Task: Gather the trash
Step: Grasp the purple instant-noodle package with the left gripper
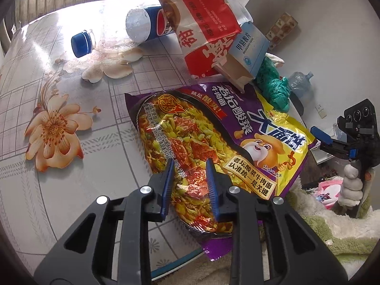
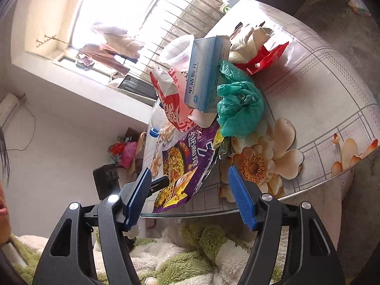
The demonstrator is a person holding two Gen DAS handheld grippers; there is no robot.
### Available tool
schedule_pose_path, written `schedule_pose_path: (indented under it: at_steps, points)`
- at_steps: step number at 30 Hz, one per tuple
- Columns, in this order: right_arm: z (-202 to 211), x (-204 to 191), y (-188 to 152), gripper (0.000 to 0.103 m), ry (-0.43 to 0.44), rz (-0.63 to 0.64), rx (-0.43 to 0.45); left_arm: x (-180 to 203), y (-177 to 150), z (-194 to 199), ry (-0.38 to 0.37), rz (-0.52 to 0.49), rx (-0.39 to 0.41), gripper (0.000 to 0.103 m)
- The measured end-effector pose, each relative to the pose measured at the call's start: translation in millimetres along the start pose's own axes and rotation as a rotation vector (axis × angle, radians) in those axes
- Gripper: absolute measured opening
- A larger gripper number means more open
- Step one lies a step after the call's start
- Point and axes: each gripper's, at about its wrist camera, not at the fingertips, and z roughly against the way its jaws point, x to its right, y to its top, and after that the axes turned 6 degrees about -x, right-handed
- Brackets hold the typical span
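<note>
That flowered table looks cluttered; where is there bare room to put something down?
Free: the flowered tablecloth left of the purple noodle packet, below the blue-capped clear plastic bottle; also right of the crumpled green plastic bag. Crowded: around the red paper bag and pale blue carton.

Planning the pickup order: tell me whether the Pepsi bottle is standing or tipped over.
Tipped over. The Pepsi bottle lies on its side on the table, its blue cap pointing sideways.
</note>
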Motion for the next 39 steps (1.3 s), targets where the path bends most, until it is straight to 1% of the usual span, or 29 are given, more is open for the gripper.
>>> schedule_pose_path:
  at_steps: [2,3,5,6,8,9,10,12,13,15,18,21,23,25,27,32,35,37,39]
  points:
    - [2,3,-7,0.066,-0.070,0.036,-0.023,2,-3,-1,-0.018,0.000,-0.012,0.023]
    - [0,5,-10,0.066,-0.102,0.055,-0.051,3,-5,-1,-0.027,0.002,-0.017,0.023]
    - [-13,8,-16,0.066,-0.154,0.101,-0.142,4,-8,1,-0.045,0.013,-0.023,0.023]
    - [-21,4,-20,0.066,-0.195,0.142,-0.175,4,-9,0,-0.055,0.017,-0.027,0.023]
    - [-35,-12,-29,0.065,-0.253,0.264,-0.216,6,-12,0,-0.067,0.021,-0.030,0.023]
    - [-43,-21,-32,0.064,-0.264,0.321,-0.229,7,-13,-1,-0.071,0.022,-0.031,0.023]
    - [-51,-30,-32,0.059,-0.262,0.372,-0.239,7,-13,0,-0.076,0.025,-0.032,0.023]
    - [-63,-48,-30,0.057,-0.250,0.448,-0.233,6,-15,0,-0.090,0.034,-0.032,0.023]
    - [-68,-56,-27,0.053,-0.241,0.479,-0.226,3,-15,0,-0.103,0.042,-0.031,0.023]
    - [-76,-72,-23,0.051,-0.225,0.538,-0.206,-3,-13,0,-0.143,0.067,-0.028,0.023]
    - [-79,-88,-15,0.051,-0.201,0.594,-0.160,-16,-10,-3,-0.232,0.136,-0.033,0.023]
    - [-81,-92,-4,0.051,-0.172,0.584,-0.122,-29,-8,-7,-0.330,0.217,-0.047,0.023]
    - [-90,-92,4,0.051,-0.157,0.566,-0.103,-38,-8,-12,-0.398,0.266,-0.061,0.022]
    - [-99,-94,12,0.051,-0.150,0.553,-0.100,-47,-8,-16,-0.449,0.311,-0.074,0.022]
    - [-114,-97,17,0.051,-0.137,0.541,-0.103,-51,-8,-18,-0.485,0.334,-0.084,0.021]
    - [-143,-91,34,0.051,-0.132,0.504,-0.127,-57,-7,-16,-0.495,0.359,-0.079,0.020]
    - [-152,-87,41,0.051,-0.129,0.474,-0.136,-66,-7,-10,-0.482,0.376,-0.051,0.023]
    - [-155,-84,43,0.051,-0.131,0.453,-0.134,-72,-10,-1,-0.468,0.387,-0.019,0.032]
    - [-158,-82,45,0.051,-0.133,0.437,-0.126,-78,-12,10,-0.442,0.397,0.017,0.036]
